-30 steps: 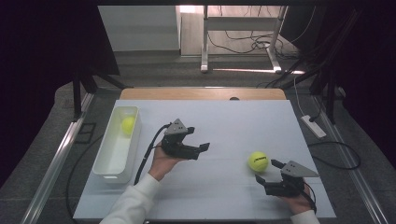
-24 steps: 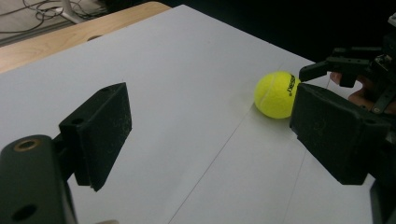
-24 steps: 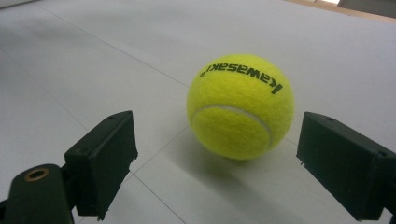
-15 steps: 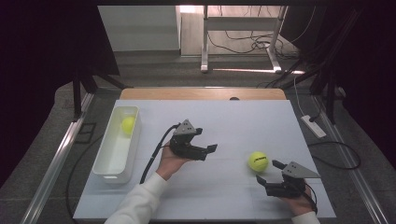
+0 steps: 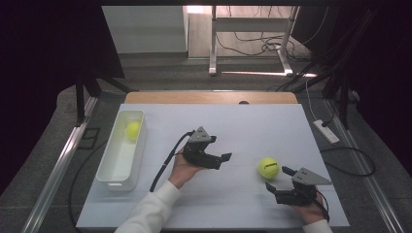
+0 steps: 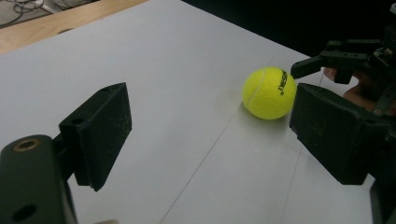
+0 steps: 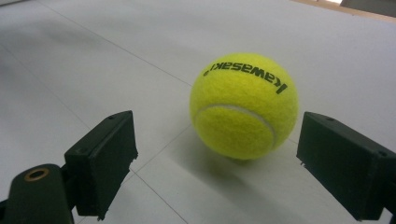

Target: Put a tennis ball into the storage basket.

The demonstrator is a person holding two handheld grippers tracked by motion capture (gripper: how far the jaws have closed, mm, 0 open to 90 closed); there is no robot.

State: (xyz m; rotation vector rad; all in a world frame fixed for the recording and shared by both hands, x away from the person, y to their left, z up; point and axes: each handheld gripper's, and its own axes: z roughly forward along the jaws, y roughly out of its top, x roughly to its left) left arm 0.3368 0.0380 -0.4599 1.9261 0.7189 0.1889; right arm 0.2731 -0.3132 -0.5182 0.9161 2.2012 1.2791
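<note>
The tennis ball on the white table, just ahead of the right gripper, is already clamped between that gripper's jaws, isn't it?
Not quite: the tennis ball does sit on the table just ahead of the right gripper, but it is not clamped. The right gripper view shows both jaws standing open, apart from the ball, which rests free on the surface.

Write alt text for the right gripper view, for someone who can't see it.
A yellow tennis ball printed "kawasaki" rests on a white table, just ahead of the open right claw. Its two black jaws stand apart on either side, neither touching the ball.
</note>
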